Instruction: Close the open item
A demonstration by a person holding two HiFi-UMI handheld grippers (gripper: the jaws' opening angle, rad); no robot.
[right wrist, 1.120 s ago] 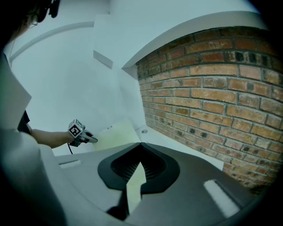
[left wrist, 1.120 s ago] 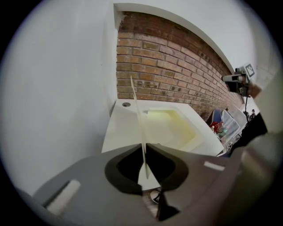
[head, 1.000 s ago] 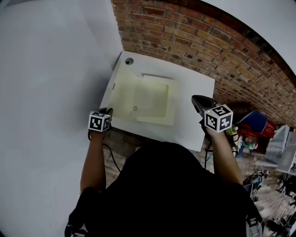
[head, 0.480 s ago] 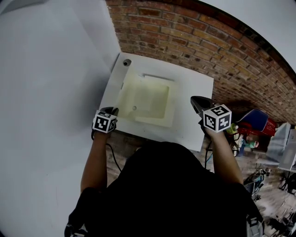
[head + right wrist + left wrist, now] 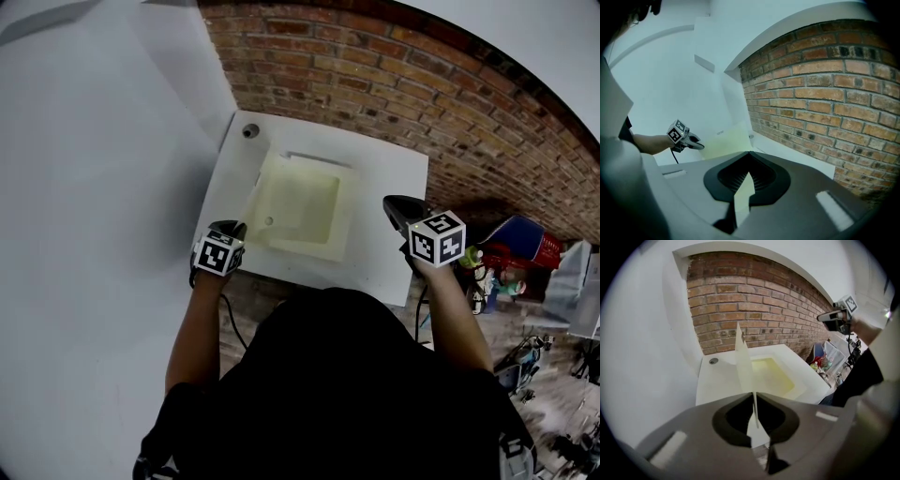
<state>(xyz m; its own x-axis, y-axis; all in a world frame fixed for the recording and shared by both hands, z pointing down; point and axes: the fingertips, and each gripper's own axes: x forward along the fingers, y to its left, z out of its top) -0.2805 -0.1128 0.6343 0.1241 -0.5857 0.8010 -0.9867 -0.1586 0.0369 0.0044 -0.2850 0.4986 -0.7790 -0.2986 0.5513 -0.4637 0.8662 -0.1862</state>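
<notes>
Left gripper view: the left gripper [image 5: 753, 398] is clamped shut on the near edge of the lid [image 5: 743, 357], a thin pale panel standing upright, edge-on, over the white unit [image 5: 717, 380]. The yellowish recess [image 5: 776, 376] it should cover lies just to its right. I'd guess it's light, stiff, a bit slick and flexy, so pinching the free edge looks right.

Head view: the unit sits tight against the brick wall [image 5: 422, 84], with a white wall [image 5: 94, 187] on the left. A round fitting [image 5: 249, 131] sits in the far corner. Floor clutter [image 5: 511, 253] is well off to the right, and nothing blocks the swing.

Right gripper view: the right gripper [image 5: 749, 153] has its jaws together and empty, well apart from the lid.
</notes>
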